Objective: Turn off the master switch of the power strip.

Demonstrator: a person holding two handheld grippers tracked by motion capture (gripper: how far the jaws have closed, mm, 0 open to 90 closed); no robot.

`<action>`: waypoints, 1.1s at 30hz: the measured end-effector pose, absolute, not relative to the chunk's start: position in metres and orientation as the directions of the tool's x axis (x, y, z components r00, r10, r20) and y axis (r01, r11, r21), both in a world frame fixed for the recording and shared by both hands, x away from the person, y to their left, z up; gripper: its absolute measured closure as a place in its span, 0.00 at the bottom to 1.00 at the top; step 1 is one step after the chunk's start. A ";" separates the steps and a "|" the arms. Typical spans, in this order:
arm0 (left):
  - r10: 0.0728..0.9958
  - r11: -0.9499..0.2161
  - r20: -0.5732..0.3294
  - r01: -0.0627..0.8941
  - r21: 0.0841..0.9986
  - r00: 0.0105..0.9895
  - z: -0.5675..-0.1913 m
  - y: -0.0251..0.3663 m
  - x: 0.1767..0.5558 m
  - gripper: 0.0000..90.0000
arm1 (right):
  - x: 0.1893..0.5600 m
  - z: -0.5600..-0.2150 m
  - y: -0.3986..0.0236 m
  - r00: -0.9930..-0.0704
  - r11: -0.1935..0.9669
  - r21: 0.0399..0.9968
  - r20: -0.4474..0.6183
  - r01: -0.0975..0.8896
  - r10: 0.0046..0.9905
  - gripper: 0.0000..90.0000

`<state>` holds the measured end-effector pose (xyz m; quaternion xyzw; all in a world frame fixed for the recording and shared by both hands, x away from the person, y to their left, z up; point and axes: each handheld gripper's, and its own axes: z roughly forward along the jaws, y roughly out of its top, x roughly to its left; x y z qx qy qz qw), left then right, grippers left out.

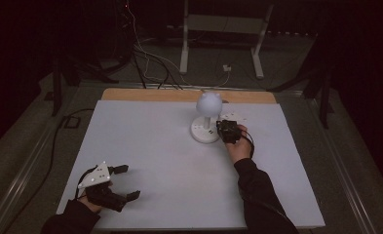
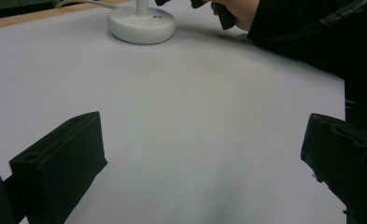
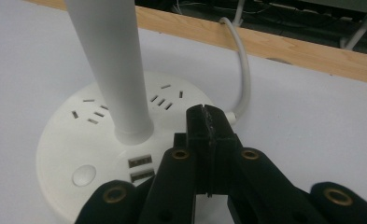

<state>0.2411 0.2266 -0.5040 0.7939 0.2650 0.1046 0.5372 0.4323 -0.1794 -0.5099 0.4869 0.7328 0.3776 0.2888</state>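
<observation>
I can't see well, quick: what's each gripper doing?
Left gripper: open, holding nothing.
Right gripper: shut, empty, over the lamp base.

My right gripper (image 1: 226, 130) is out ahead of me, arm stretched forward in a dark sleeve, jaws pinched fully together with nothing between them. My left gripper (image 1: 125, 182) sits low near my side, jaws spread wide apart, hand (image 1: 89, 201) just resting there.

In the right gripper view the lamp (image 3: 111, 65) loses its stem's top to the upper edge, and the right gripper (image 3: 207, 116) hides part of its base. The socket markings stay too small to read.
</observation>
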 end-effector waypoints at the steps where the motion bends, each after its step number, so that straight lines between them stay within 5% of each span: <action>1: 0.533 -0.282 -0.118 0.308 0.909 0.838 -0.504 0.227 0.241 0.00 | 0.433 -0.511 -0.179 -0.360 0.239 0.834 -0.052 0.498 0.931 1.00; 33: 0.533 -0.282 -0.120 0.310 0.908 0.838 -0.504 0.227 0.241 0.00 | 0.434 -0.518 -0.176 -0.365 0.258 0.834 -0.075 0.487 0.928 1.00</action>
